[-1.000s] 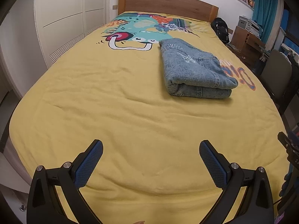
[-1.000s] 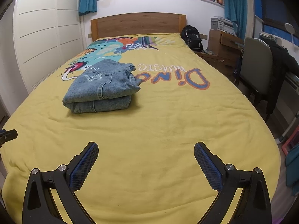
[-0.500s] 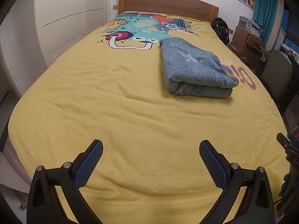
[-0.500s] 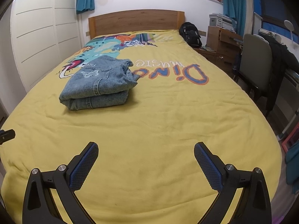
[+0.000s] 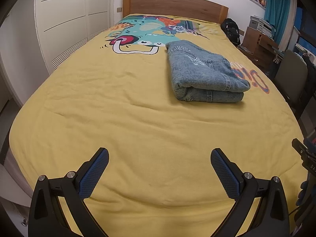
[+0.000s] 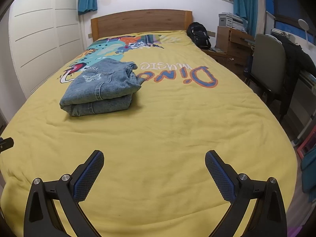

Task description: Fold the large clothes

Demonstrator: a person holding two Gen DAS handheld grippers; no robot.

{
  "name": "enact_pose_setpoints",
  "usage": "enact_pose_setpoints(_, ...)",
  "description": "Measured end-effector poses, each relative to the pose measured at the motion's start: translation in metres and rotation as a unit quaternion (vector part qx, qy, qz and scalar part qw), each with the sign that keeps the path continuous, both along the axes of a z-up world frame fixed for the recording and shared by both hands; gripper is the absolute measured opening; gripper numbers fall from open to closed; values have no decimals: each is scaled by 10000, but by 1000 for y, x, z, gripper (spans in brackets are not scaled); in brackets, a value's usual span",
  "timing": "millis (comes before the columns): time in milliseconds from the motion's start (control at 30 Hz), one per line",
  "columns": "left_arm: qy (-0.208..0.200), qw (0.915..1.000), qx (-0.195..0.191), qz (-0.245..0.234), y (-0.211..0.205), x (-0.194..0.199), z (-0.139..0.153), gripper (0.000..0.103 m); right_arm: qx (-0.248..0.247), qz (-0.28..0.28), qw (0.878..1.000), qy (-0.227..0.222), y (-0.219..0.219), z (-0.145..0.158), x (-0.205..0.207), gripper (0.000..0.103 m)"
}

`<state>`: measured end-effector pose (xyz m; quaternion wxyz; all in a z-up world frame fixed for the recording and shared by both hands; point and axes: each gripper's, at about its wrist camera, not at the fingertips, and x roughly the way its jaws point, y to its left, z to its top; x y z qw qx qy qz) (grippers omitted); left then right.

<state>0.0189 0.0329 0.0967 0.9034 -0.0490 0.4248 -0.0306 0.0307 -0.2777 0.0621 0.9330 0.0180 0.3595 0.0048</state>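
Folded blue denim jeans (image 5: 203, 73) lie in a thick stack on the yellow bedspread (image 5: 118, 108), right of centre in the left wrist view. The right wrist view has the same jeans (image 6: 102, 86) left of centre, a butterfly embroidery on top. My left gripper (image 5: 159, 168) hovers open over the foot of the bed, far short of the jeans, nothing between its blue pads (image 5: 92, 175). My right gripper (image 6: 154, 169) is open too, over the bedspread (image 6: 177, 138) near the foot. The right gripper's body shows at the right edge (image 5: 305, 158) of the left view.
A wooden headboard (image 6: 142, 22) closes the far end. White wardrobe doors (image 5: 59, 23) run along the left side. A black backpack (image 6: 198, 34), a wooden desk (image 6: 233, 39) and a chair with a dark jacket (image 6: 276, 69) crowd the right side.
Both grippers have shifted slightly, the right view tilting down then back up; the jeans lie still and both grippers stay open.
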Motion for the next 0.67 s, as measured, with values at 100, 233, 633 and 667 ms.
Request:
enact_pose_setpoints(100,-16,10000,14,-14,-1,0,1,102,1,-5,10000,0,0,0,0,102)
enact_pose_setpoints(233,-32,10000,50,-32,-2,0,2,102,9,-12,10000,-4,-1,0,-1,102)
enact_pose_setpoints(633,-49,9999,98,-30,-4,-1,3,102,10,-26,10000,-1,-1,0,-2,102)
enact_pose_setpoints(667,-39,9999,94,-26,-4,-1,2,102,10,-26,10000,-1,-1,0,-2,102)
